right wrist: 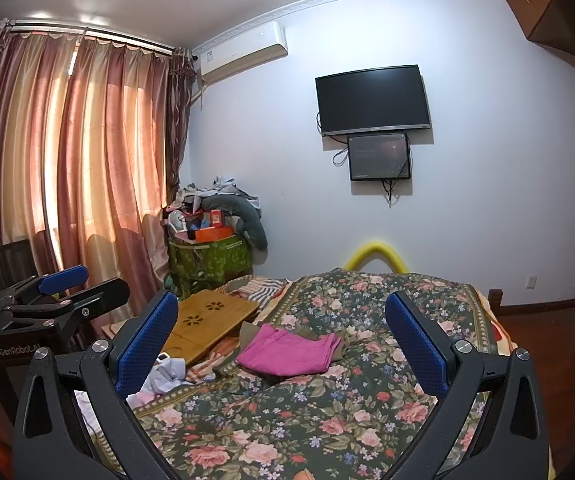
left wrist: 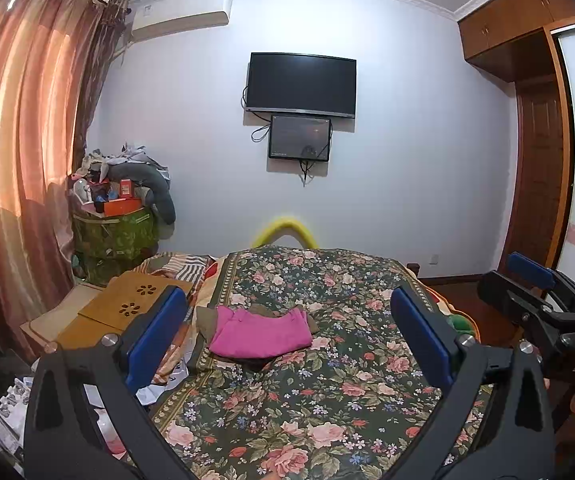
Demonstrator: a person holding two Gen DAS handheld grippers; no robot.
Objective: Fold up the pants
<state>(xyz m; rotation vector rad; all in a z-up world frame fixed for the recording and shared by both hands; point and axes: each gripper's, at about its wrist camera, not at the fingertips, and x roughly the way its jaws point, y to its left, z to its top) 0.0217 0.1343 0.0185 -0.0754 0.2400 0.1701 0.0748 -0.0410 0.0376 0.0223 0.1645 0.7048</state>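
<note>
Both our left gripper and right gripper hover spread-jawed and empty; the soft, light pink pants look best pinched at an edge.

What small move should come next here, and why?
Probably bring both grippers forward and down toward the pink pants. The left gripper and right gripper are open and empty, well short of the garment, which lies on the floral bedspread atop a brownish cloth. Whether it is already folded is unclear.
</note>
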